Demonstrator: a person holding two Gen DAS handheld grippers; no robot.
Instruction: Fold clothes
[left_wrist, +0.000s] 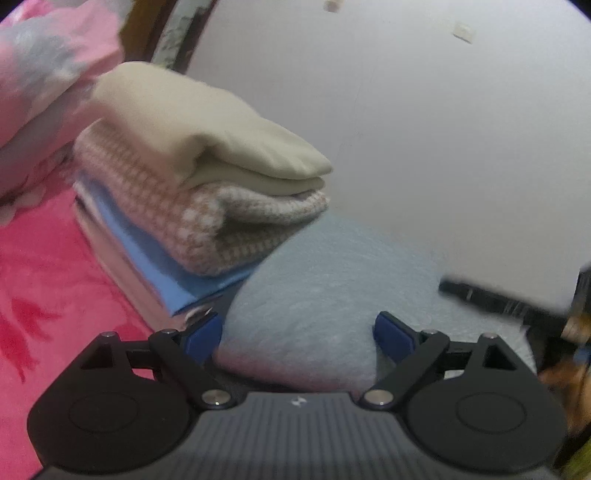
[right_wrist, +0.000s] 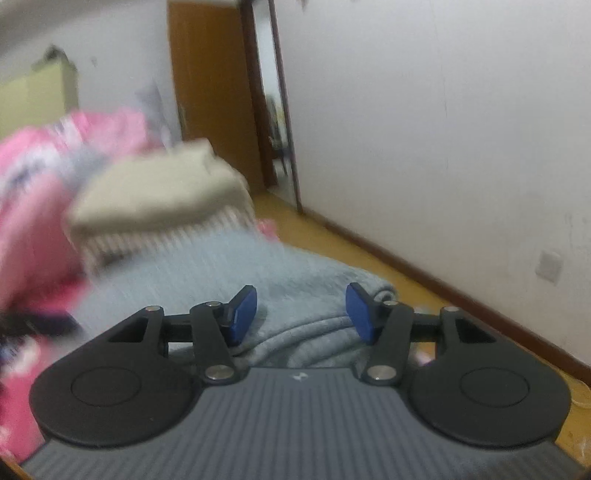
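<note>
On the near edge of the bed, right in front of both cameras, sits the pale blue fleece garment (left_wrist: 332, 295), bunched into a soft mound with rolled folds showing in the right wrist view (right_wrist: 295, 280). The left gripper (left_wrist: 297, 334) is spread wide, its blue pads (left_wrist: 203, 336) standing on either side of the mound; whether they touch the cloth cannot be told. The right gripper (right_wrist: 301, 312) is parted too, a little less wide, with the rumpled folds lying between its fingers and nothing clamped.

Just beyond the fleece, to the far left, there's the stack of folded clothes (left_wrist: 199, 192): a cream piece (left_wrist: 207, 129) on top, a pink-and-white checked knit (left_wrist: 192, 225) under it, then a blue layer (left_wrist: 159, 273) at the bottom. The fleece reaches right up against the stack's near corner. It all rests on a bright pink blanket (left_wrist: 48, 288), with pink patterned bedding (left_wrist: 40, 74) heaped further left. A white wall (left_wrist: 424, 129) fills the right side, and the right wrist view adds a yellow floor (right_wrist: 332, 240) and a wooden door frame (right_wrist: 210, 92) at the far end, all rather blurred.
</note>
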